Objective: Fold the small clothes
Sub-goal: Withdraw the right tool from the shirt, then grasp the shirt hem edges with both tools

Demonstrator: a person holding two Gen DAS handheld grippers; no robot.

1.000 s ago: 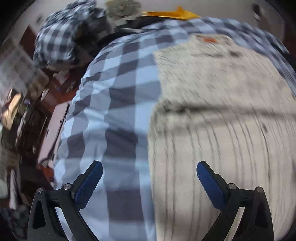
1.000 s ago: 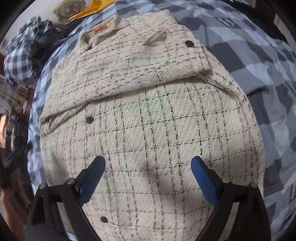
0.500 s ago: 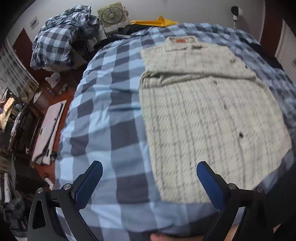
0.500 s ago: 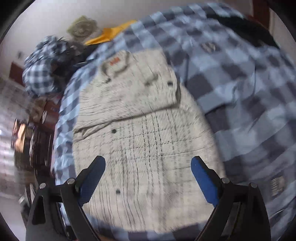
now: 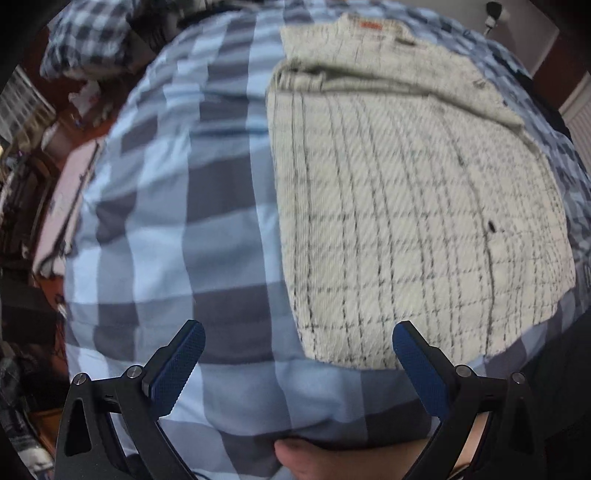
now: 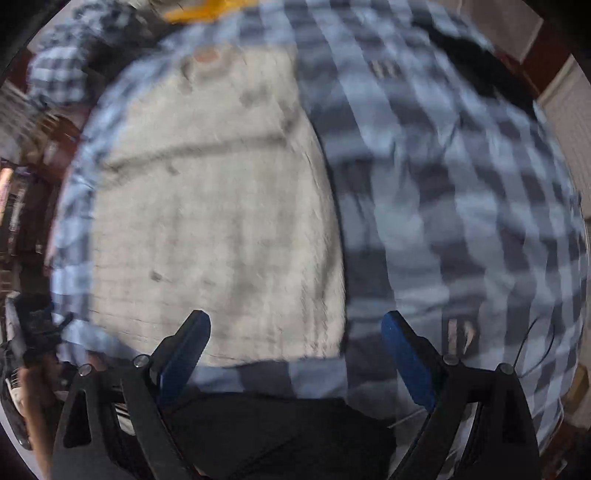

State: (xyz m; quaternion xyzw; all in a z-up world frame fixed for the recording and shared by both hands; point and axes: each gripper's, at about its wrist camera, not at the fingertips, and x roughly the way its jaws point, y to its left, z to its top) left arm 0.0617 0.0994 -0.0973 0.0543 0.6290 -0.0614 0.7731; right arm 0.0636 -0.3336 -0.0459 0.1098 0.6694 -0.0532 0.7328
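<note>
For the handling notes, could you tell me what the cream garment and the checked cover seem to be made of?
Garment: looks like a thick, nubbly woven fabric, perhaps tweed-like, matte, with thin dark grid lines. Cover: smooth, thin woven cloth, likely cotton, softly creased.

I'm looking at a bedroom in someone's home. A bed under a blue and grey checked duvet (image 5: 177, 229) fills nearly the whole view from my left camera. Beyond the bed's far left corner, a heap of checked bedding (image 5: 88, 33) sits piled up. Off the bed's left side there's reddish floor (image 5: 79, 122) with clutter scattered over it. Past the far right corner I see a pale wall (image 5: 524, 33). My right camera is too blurred to add more.
</note>
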